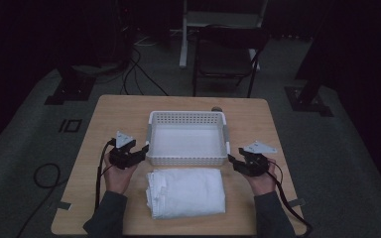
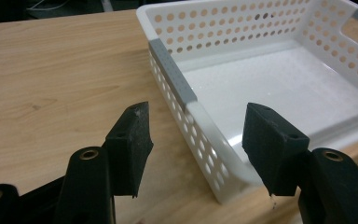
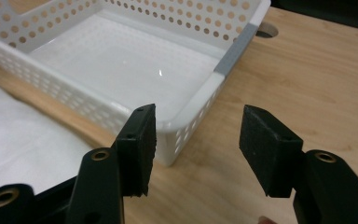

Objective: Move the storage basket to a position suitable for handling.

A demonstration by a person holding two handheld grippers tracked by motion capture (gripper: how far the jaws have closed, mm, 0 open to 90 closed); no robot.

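Note:
A white perforated basket (image 1: 187,117) stands empty at the middle of the wooden table. In front of it lies a folded white cloth (image 1: 186,191). My left gripper (image 1: 140,150) is open at the basket's near left corner (image 2: 223,186), its jaws either side of that corner's rim. My right gripper (image 1: 234,161) is open at the basket's near right corner (image 3: 177,140), one jaw over the rim and one over bare wood. An edge of the folded cloth (image 3: 23,144) lies to the left in the right gripper view. Neither gripper holds anything.
The table (image 1: 114,114) has bare wood left, right and behind the basket. A round hole (image 3: 266,31) sits in the tabletop by the basket's far corner. Beyond the table stand a dark chair (image 1: 225,57) and cables (image 1: 134,74) on the floor.

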